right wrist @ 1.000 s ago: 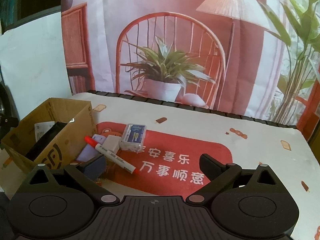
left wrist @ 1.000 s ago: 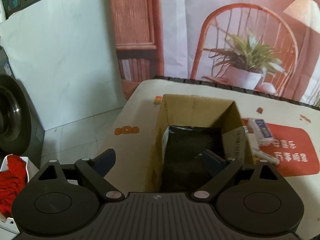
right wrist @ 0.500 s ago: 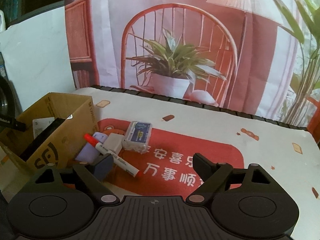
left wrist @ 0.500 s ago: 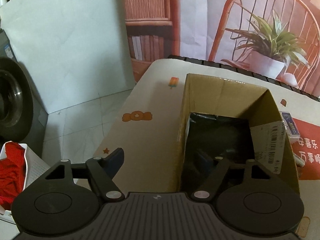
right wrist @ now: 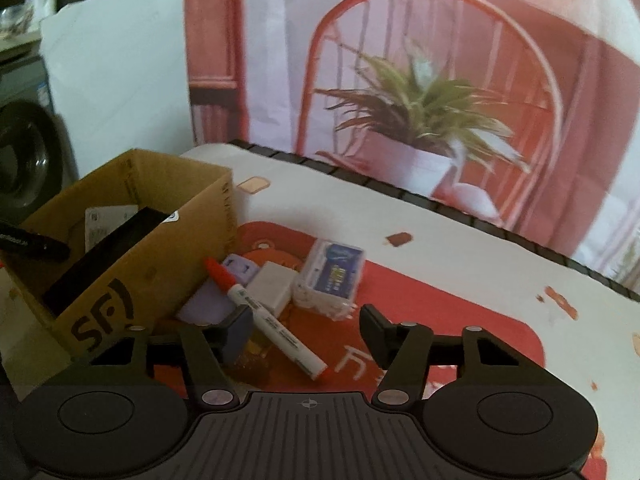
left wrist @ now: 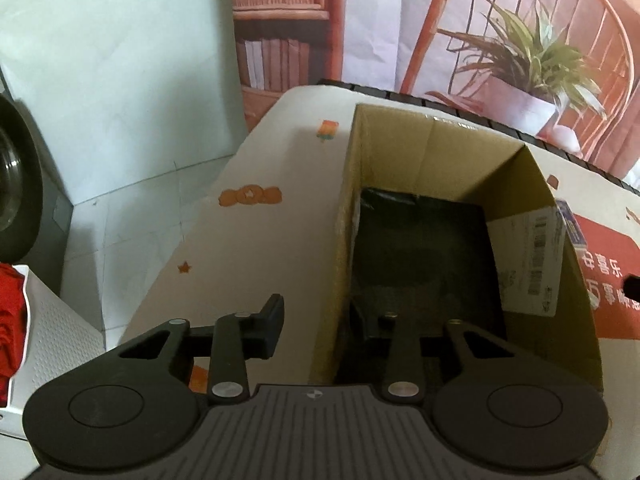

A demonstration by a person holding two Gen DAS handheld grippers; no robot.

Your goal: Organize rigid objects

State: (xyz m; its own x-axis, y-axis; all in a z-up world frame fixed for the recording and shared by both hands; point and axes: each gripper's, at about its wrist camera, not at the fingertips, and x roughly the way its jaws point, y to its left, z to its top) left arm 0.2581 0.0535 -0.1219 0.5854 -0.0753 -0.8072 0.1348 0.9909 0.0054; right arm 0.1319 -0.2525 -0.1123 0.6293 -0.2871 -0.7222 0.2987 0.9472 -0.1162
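Observation:
An open cardboard box [left wrist: 440, 152] stands at the table's left end with a black object [left wrist: 424, 256] lying inside. My left gripper [left wrist: 320, 320] straddles the box's near left wall, one finger outside and one inside. Its jaws are closing, and a gap still shows beside the wall. In the right wrist view the box [right wrist: 152, 264] sits left of a red-capped white marker [right wrist: 272, 320], a purple item [right wrist: 208, 300], a grey block [right wrist: 272, 284] and a clear case with a blue label [right wrist: 332, 276]. My right gripper [right wrist: 308, 334] hovers low over the marker, jaws closing, pads not touching it.
The table's left edge drops to a tiled floor [left wrist: 120, 240]. A white basket with red cloth [left wrist: 16, 312] and a washing machine [left wrist: 16, 184] stand beside it. A printed backdrop [right wrist: 400, 80] rises behind the table. The tablecloth [right wrist: 500, 272] lies bare to the right.
My left gripper sank toward the box's left wall and its jaws narrowed around it. My right gripper moved left and lower toward the marker pile, with its jaws narrowing.

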